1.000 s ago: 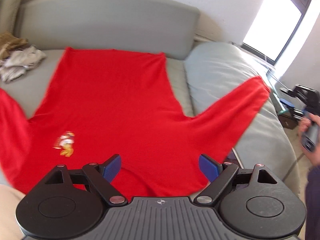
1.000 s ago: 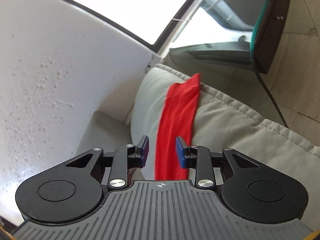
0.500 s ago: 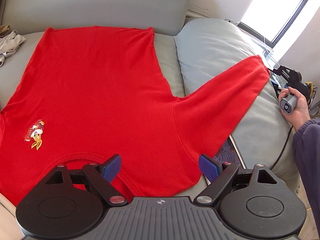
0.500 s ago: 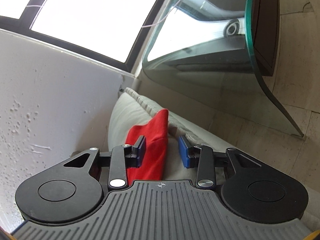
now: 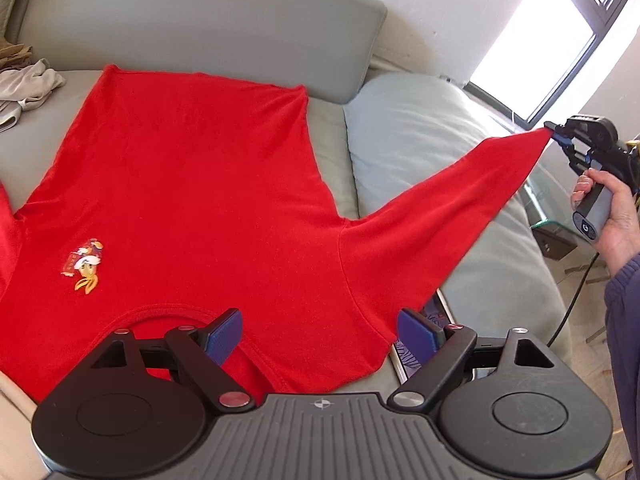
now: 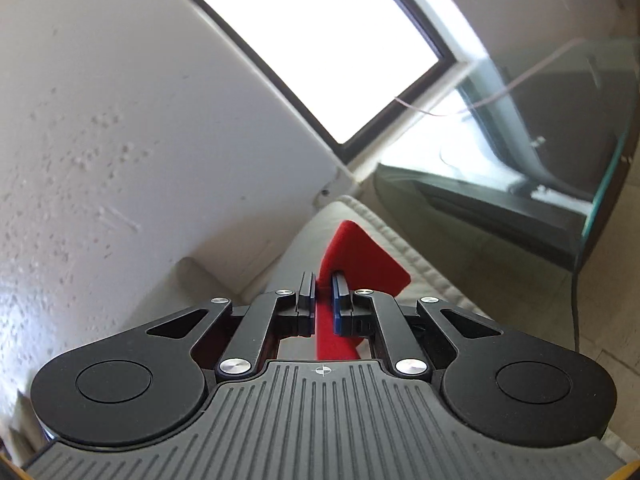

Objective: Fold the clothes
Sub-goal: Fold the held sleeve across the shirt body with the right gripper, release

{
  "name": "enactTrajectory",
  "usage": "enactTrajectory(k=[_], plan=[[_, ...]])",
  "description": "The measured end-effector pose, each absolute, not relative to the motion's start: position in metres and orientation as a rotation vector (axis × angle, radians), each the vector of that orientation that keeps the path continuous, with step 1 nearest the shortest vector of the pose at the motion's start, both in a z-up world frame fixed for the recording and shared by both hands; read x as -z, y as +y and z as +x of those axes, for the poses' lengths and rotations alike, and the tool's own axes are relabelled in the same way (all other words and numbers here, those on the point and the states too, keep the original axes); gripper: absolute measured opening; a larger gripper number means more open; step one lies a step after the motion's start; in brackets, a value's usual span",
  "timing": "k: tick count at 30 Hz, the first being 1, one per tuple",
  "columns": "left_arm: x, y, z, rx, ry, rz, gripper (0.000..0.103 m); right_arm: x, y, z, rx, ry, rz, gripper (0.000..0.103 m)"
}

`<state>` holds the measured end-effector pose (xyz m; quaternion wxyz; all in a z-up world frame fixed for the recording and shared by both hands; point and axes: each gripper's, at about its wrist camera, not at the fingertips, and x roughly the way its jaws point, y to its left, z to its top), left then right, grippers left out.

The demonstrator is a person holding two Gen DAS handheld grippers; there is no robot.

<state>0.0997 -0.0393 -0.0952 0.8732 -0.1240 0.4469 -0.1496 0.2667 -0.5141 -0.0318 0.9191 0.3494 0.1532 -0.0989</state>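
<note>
We are looking at our left gripper [image 5: 320, 330]: black linkage arms, round black discs, silver and red screw heads, blue fingers [image 5: 226, 330], ribbed grey housing with a small crosshair mark. Our right gripper [image 6: 323, 294] is showing the same build. We are wearing a dark blue ribbed sleeve [image 5: 624, 320]; a black cable [image 5: 576, 296] is trailing below.

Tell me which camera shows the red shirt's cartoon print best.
The left wrist view. The cartoon print sits in plain sight on the chest of the red shirt spread over the sofa. The right wrist view shows only the sleeve end, between the closing right gripper jaws; no print.
</note>
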Motion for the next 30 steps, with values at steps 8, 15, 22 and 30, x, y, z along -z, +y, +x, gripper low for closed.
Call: enactTrajectory(k=[8,15,22,30], plan=[[0.076,0.051,0.068,0.163,0.821,-0.360,0.084,-0.046,-0.331,0.224,-0.016,0.293,0.308,0.009],[0.046,0.155,0.032,-0.083,0.710,-0.445,0.084,-0.016,-0.150,0.169,-0.177,0.381,0.128,0.009],[0.038,0.205,0.008,-0.207,0.686,-0.515,0.084,0.083,-0.001,0.151,-0.418,0.699,0.060,0.018],[0.067,0.203,0.030,-0.128,0.769,-0.636,0.080,0.076,-0.053,0.126,-0.493,0.841,0.212,0.066]])
